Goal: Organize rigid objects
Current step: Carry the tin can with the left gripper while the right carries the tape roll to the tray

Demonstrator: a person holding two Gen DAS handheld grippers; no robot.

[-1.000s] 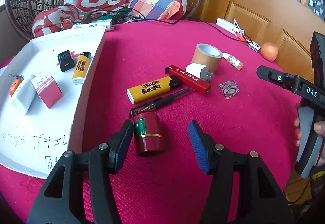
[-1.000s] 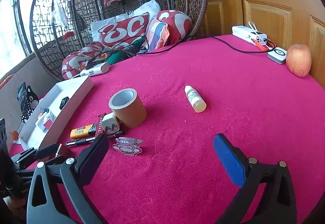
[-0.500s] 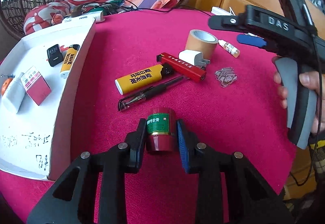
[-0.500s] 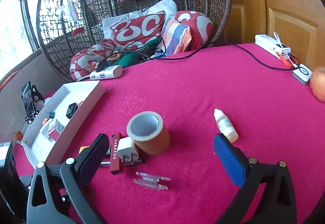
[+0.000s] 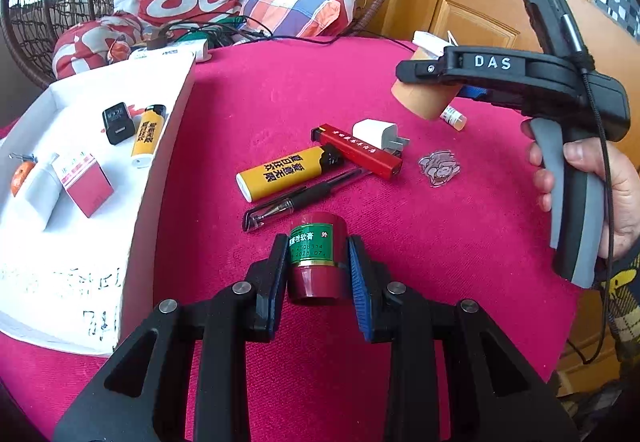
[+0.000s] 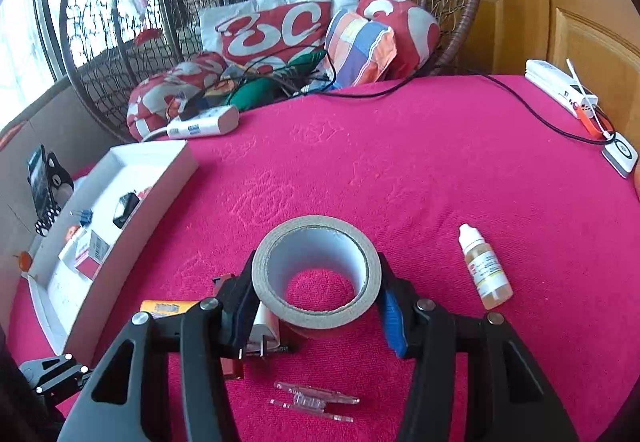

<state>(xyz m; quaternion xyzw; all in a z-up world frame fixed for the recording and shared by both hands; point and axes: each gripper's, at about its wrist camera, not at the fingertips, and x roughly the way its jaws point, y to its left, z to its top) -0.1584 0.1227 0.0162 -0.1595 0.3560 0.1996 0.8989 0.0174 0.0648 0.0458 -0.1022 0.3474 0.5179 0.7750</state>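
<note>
My left gripper [image 5: 318, 274] is shut on a dark red jar with a green label [image 5: 318, 258], held just above the pink cloth. My right gripper [image 6: 316, 294] is shut on a roll of brown tape [image 6: 316, 274]; the roll also shows in the left wrist view [image 5: 424, 99], lifted off the table. A white box [image 5: 80, 169] at the left holds a yellow lighter [image 5: 147, 135], a black plug, a red-and-white pack and other small items.
On the cloth lie a yellow lighter [image 5: 288, 171], a black pen [image 5: 304, 197], a red stick [image 5: 356, 149], a white plug [image 5: 378, 133], a clear charm [image 5: 438, 167] and a dropper bottle [image 6: 484, 268]. Power strips and cables sit at the far edge [image 6: 560, 89].
My left gripper closed on the red jar and raised it slightly. My right gripper moved to the tape roll, closed on it and lifted it.
</note>
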